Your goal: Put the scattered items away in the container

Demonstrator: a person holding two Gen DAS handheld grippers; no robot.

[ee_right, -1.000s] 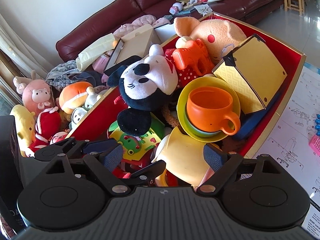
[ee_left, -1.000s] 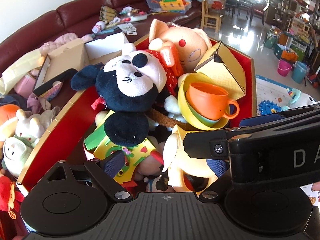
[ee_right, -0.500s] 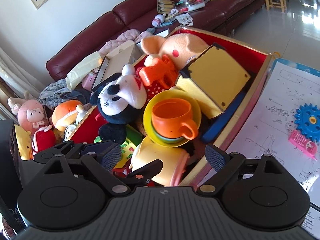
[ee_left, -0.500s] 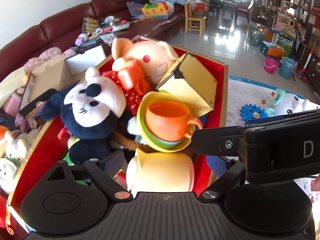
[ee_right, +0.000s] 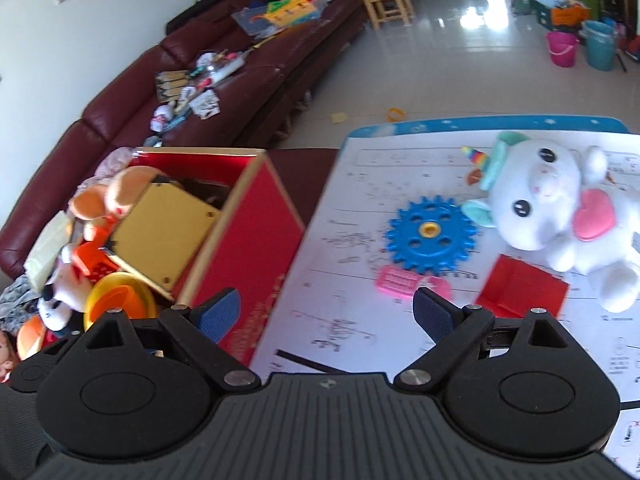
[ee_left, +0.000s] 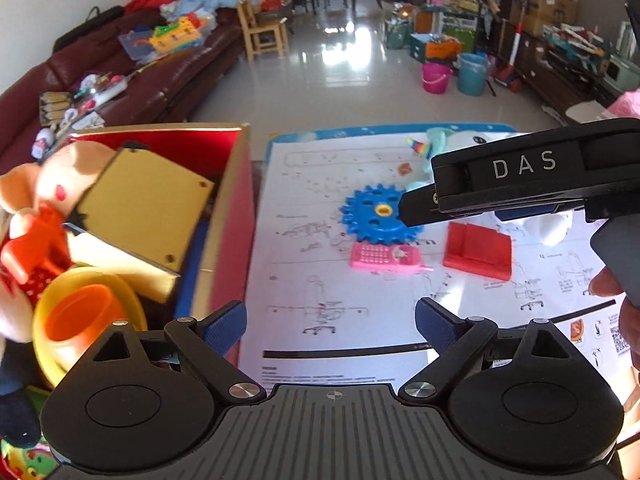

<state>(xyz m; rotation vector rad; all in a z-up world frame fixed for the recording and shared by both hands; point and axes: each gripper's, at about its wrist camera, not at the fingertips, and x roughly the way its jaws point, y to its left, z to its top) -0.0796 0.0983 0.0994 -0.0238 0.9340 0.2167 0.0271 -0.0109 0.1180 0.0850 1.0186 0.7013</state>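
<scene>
2 grippers are spread wide with nothing between the pads: the left gripper (ee_left: 330, 326) and the right gripper (ee_right: 326, 314), both above the white sheet (ee_right: 352, 320). At 12 o'clock lie the pink toy phone (ee_right: 404, 282) and the blue gear (ee_right: 432, 234), at 1 o'clock the red block (ee_right: 524, 290) and the white unicorn plush (ee_right: 560, 212). At 10 o'clock stands the red box (ee_right: 256, 220), full of toys.

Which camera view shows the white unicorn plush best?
The right wrist view: the white unicorn plush lies fully visible there, face, rainbow horn and pink heart. In the left wrist view the right claw's black body covers most of it.
</scene>
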